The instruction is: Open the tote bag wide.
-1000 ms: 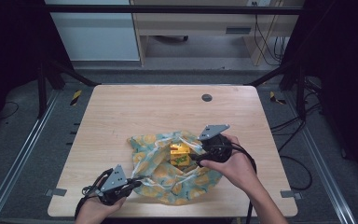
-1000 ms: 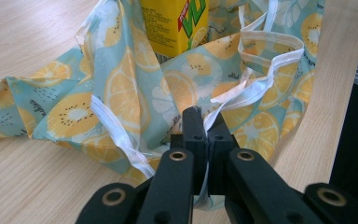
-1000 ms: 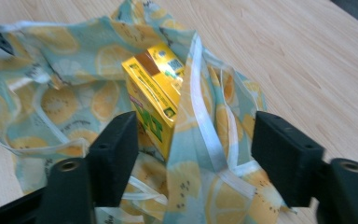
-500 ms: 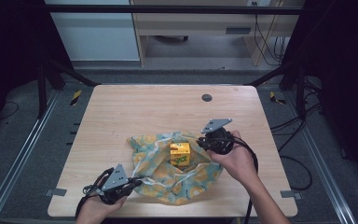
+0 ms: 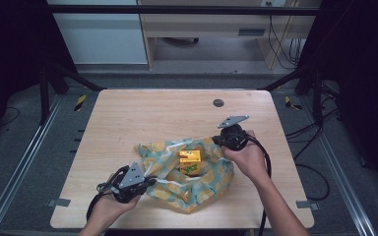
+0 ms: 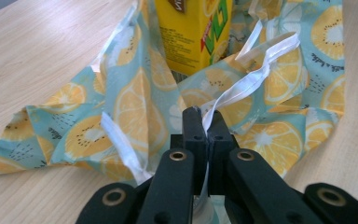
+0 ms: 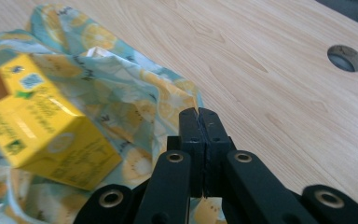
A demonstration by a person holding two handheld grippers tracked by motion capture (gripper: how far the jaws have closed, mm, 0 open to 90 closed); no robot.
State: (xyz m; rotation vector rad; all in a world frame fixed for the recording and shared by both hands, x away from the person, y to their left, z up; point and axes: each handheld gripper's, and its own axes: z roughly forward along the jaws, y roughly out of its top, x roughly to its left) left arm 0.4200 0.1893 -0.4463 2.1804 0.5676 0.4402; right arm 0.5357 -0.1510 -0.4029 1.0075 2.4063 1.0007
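since a second ago the right gripper (image 5: 220,141) slid toward the table's (image 5: 142,113) right edge, its jaws closing with bag (image 5: 211,184) cloth between them. left gripper (image 6: 204,122) pinches the bag's white drawstring (image 6: 256,70). yellow carton (image 5: 190,162) lies inside.

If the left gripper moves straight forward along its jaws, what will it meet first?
Most likely the fruit-print cloth bunched just ahead of the left gripper, whose jaws are shut on the cloth's white edge strip. Behind it stands the yellow drink carton, though depth is hard to judge.

Table bright, surroundings dark, slight blur.
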